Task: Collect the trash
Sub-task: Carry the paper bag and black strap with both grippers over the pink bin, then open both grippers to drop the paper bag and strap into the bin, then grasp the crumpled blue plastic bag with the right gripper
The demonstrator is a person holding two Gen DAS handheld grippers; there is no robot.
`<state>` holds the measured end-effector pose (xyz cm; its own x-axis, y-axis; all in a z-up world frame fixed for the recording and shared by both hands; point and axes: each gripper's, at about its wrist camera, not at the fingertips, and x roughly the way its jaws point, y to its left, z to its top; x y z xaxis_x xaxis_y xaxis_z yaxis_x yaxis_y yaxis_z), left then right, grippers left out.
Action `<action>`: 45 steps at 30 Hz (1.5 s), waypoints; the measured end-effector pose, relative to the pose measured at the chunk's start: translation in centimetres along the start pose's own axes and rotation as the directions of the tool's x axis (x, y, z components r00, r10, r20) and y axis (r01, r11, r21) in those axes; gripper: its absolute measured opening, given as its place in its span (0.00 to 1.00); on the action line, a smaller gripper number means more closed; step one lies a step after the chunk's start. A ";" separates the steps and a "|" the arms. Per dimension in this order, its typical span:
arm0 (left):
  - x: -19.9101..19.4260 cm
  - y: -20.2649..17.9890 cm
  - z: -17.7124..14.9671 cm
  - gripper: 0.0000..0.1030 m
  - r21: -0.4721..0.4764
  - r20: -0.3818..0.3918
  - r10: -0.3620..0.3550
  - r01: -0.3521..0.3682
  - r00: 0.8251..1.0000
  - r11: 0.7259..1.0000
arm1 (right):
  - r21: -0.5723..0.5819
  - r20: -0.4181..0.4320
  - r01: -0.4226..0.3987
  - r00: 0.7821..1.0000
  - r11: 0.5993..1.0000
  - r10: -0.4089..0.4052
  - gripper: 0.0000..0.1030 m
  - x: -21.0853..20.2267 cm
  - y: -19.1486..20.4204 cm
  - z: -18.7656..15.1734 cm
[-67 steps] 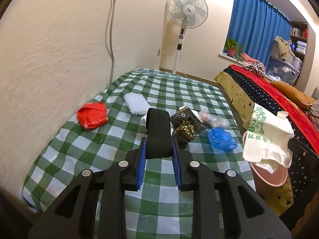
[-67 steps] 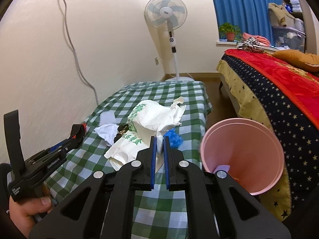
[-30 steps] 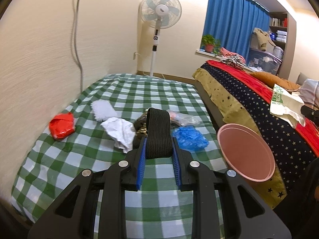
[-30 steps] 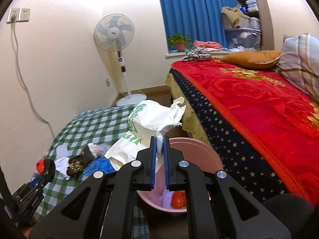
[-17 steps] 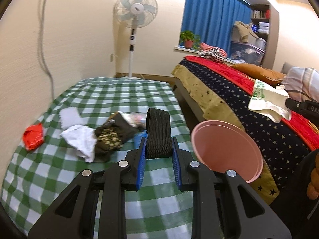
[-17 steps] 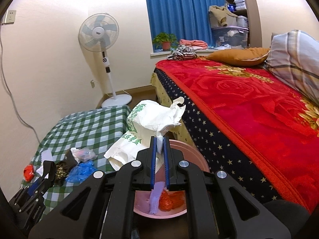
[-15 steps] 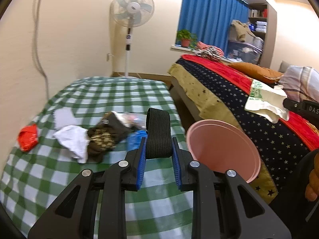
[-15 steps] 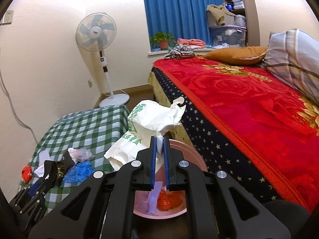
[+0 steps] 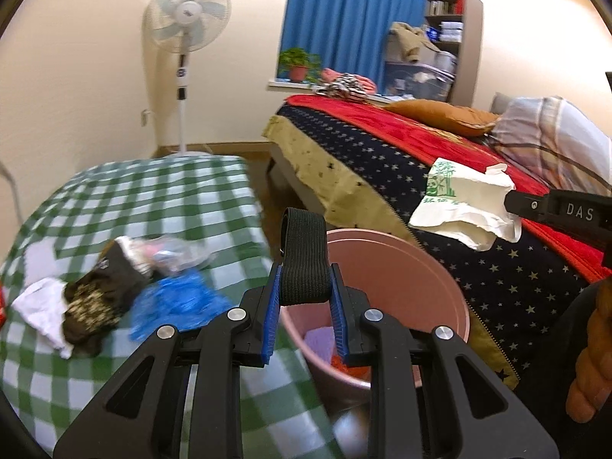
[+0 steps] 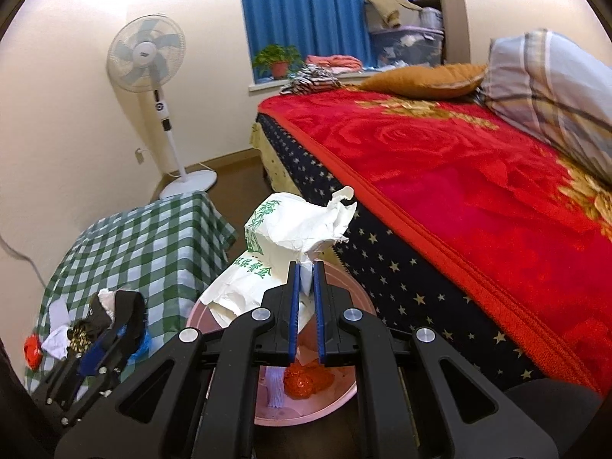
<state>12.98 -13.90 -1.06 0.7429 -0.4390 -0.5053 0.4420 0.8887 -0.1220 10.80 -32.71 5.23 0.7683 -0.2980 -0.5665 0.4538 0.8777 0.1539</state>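
Two seconds back, low over the table (image 9: 153, 199), right beside the litter. Now lifted clear and swung across to hang above the pink bin (image 10: 344, 394), with the right gripper (image 10: 305, 294) pointing down toward its mouth. Jaws nearly closed, pinching a thin fold of the white paper bag (image 10: 283, 237); no slack visible between pads and paper.

Likely meaning for the task: carry done, only the release left. Opening the jaws here should drop the bag in, though part of it hangs out past the near rim, toward the table side, and could catch there.

Bag itself: crumpled, white, printed with green bamboo leaves and green characters, torn and ragged along the top edge. Bulk ahead of and left of the jaws, the lower flap sagging over the bin. Light and floppy by the look of it.

Already in the bin, below the jaws: a red crumpled scrap (image 10: 306, 378) and a pale purple piece (image 10: 274, 386).

Left gripper (image 9: 305, 306) turned away from the table toward the bin too, jaws held apart only by the black strap (image 9: 304, 264) clamped between them.

Still to collect, left of those jaws on the table: blue plastic (image 9: 176, 302), a dark wrapper (image 9: 99, 298), a white tissue (image 9: 36, 302), a clear bag (image 9: 179, 254).
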 end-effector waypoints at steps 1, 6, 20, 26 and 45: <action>0.5 -0.2 0.1 0.23 0.005 -0.001 -0.008 0.008 1.000 1.000 | 0.002 -0.003 0.005 1.000 1.000 -0.005 0.07 0.1 0.1 -0.1; 2.1 -0.5 0.4 0.23 0.003 -0.008 -0.044 0.044 0.999 0.999 | 0.010 -0.016 0.018 1.000 1.000 -0.018 0.07 1.1 0.1 -0.1; 2.7 0.3 -0.4 0.42 -0.039 -0.058 -0.121 0.119 0.991 0.992 | 0.022 0.008 0.010 1.000 1.000 -0.010 0.31 0.9 0.4 -0.1; 0.2 1.5 -0.2 0.37 -0.050 -0.017 -0.078 0.078 0.997 0.996 | -0.001 0.025 -0.064 0.998 0.998 0.064 0.31 0.0 1.4 -0.5; -6.9 9.2 -2.4 0.32 -0.160 0.051 0.186 -0.176 0.981 0.971 | -0.122 -0.038 -0.291 0.957 0.949 0.289 0.31 -0.4 8.8 -4.6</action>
<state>10.71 -2.36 -0.70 0.8368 -0.2719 -0.4752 0.2182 0.9617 -0.1660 12.41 -23.10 3.08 0.8492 -0.0174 -0.5278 0.1515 0.9655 0.2119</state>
